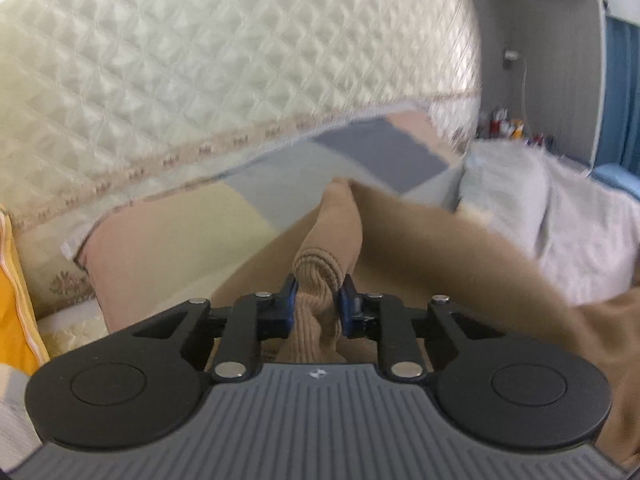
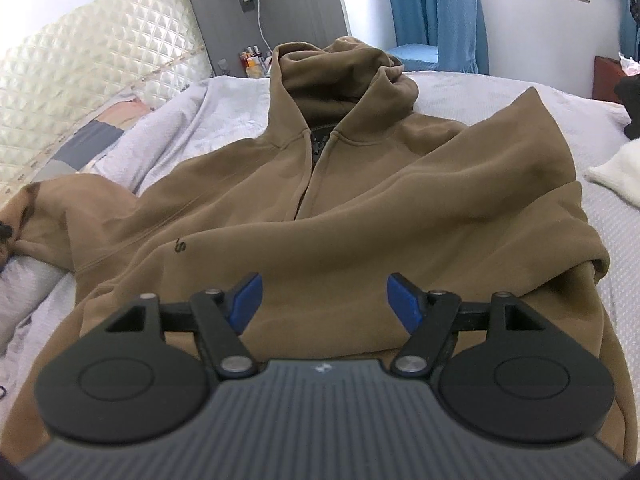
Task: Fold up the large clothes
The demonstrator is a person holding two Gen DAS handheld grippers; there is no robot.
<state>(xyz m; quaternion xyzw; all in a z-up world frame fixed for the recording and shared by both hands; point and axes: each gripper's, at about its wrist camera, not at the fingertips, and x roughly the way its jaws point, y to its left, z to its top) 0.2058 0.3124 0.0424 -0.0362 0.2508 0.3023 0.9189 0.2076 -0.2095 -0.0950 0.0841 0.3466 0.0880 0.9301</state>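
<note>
Left gripper (image 1: 316, 300) jaws clenched on ribbed cuff (image 1: 316, 276) of tan brown fleece zip hoodie (image 2: 360, 208), which lies front-up on the grey-sheeted bed (image 2: 500, 92). Right gripper (image 2: 324, 300) jaws released, empty, above hem. Folding barely begun; body and hood unfolded.

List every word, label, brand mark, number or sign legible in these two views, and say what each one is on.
"S": small dark print on the chest of the brown hoodie; a mark just before it is too small to read.
Small white emblem, no letters, on the grey body of the right gripper and likewise of the left gripper.
Bottles by the bed: labels too small to read.
</note>
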